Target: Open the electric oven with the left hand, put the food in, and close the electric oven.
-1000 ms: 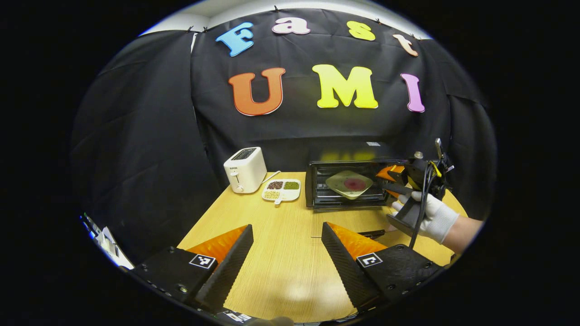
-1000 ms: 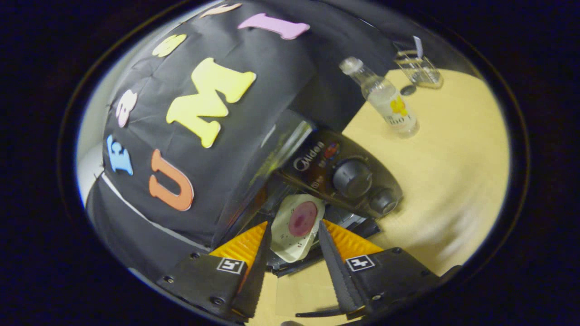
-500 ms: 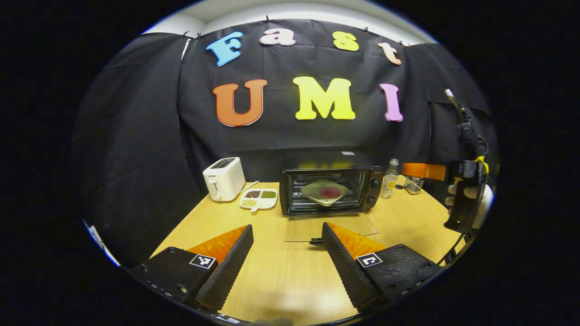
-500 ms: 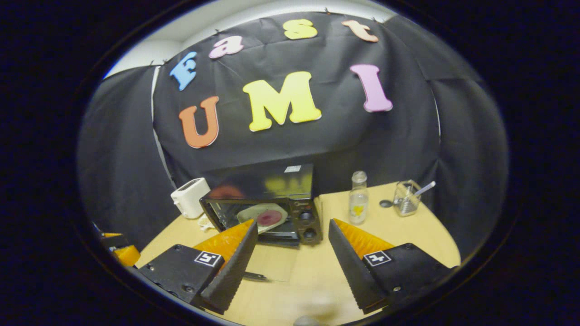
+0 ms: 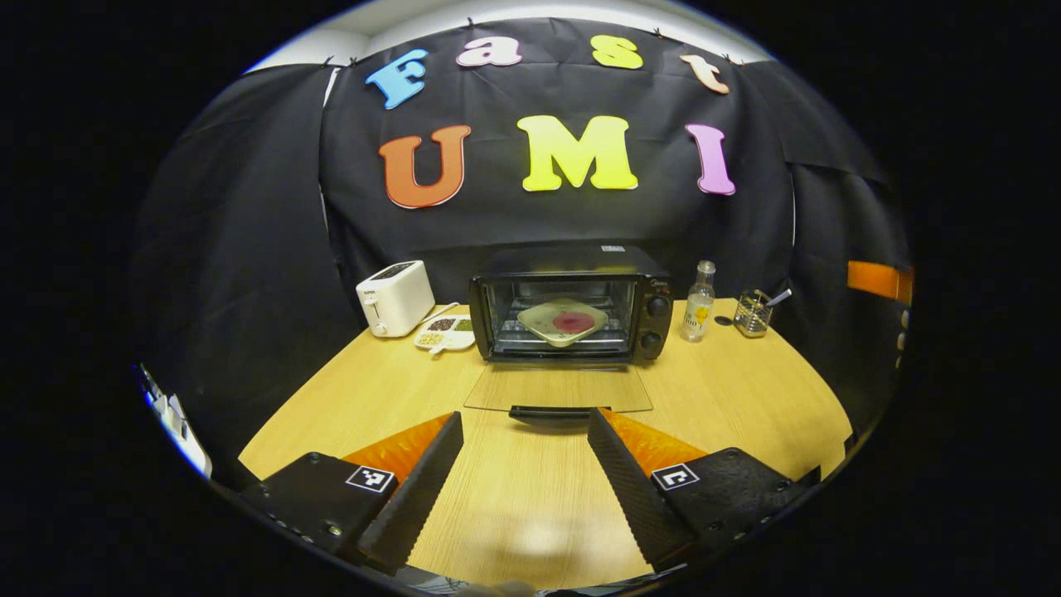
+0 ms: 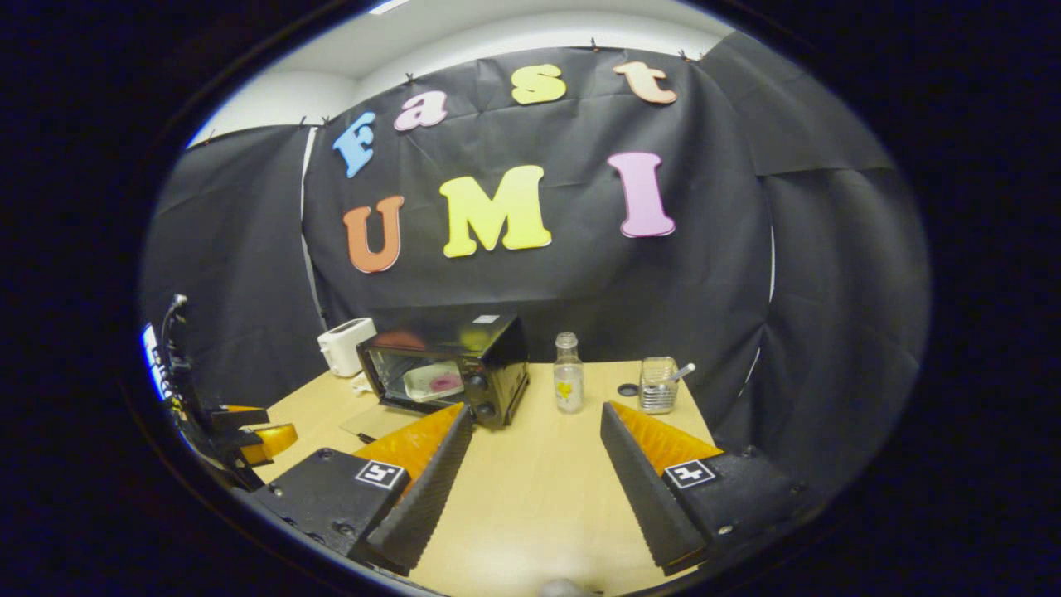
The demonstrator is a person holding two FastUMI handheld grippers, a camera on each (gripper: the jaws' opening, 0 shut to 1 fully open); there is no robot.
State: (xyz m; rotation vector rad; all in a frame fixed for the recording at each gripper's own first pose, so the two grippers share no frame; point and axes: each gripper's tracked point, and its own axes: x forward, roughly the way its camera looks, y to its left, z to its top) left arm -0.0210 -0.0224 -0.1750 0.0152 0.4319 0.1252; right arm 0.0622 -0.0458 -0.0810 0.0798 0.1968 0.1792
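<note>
A black electric oven (image 5: 570, 303) stands at the back of the wooden table, and its glass door (image 5: 559, 390) lies flat and open on the tabletop. Inside on the rack rests a pale plate (image 5: 562, 321) with a dark red piece of food. My left gripper (image 5: 525, 452) hovers open over the table just in front of the door's handle, holding nothing. My right gripper (image 6: 535, 444) is open and empty too, off to the right of the oven (image 6: 448, 366), where the plate (image 6: 433, 380) shows through the opening. The left gripper (image 6: 249, 431) appears at the far left of the right gripper view.
A white toaster (image 5: 395, 296) and a divided dish of beans (image 5: 444, 333) sit left of the oven. A small clear bottle (image 5: 699, 302) and a glass cup with a spoon (image 5: 753, 312) stand to its right. The table's near half is bare wood (image 5: 530, 506).
My right gripper let go of the plate inside the oven and drew back to the right. My left gripper swung to face the oven straight on, close to the open door.
</note>
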